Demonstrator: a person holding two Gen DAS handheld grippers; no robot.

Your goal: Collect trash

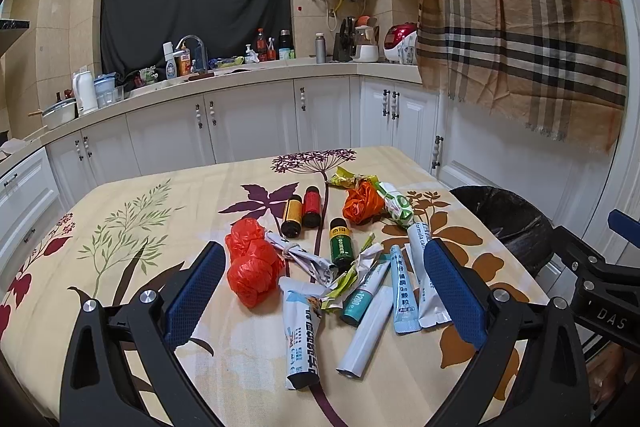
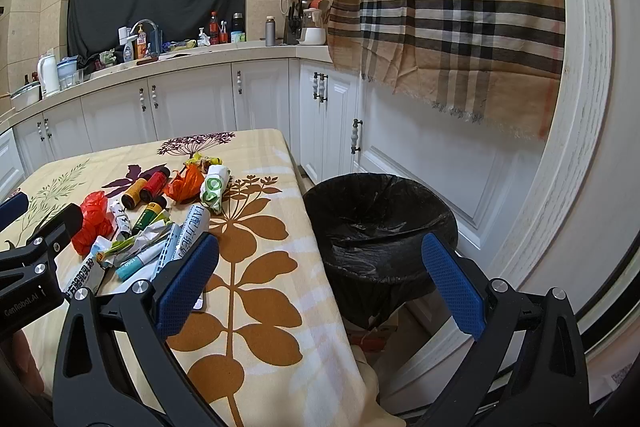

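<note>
Both grippers hang empty with jaws spread wide: the left gripper (image 1: 324, 291) over the heap of trash on the table (image 1: 160, 227), the right gripper (image 2: 320, 283) over the table's edge, with the bin (image 2: 380, 223) just beyond it. The bin, lined with a black bag, stands on the floor just beside the table's right side, and nothing shows inside it that I can make out. The trash lies in one tight cluster: red bag (image 1: 252, 267), orange bag (image 1: 362, 205), three small bottles (image 1: 304, 215), several sachets (image 1: 404, 291) and a white tube (image 1: 366, 331), many touching or overlapping. That crowding looks like the main hazard. Jaws closing on one sachet will likely catch a neighbour too, and the extra piece may slip free on the way to the bin and land on the floor. The bottles lie on their sides and could roll if nudged, perhaps off the edge. The crumpled bags are soft and springy, so a shallow pinch may lose them. The cloth may also drag if the pads scrape it.
</note>
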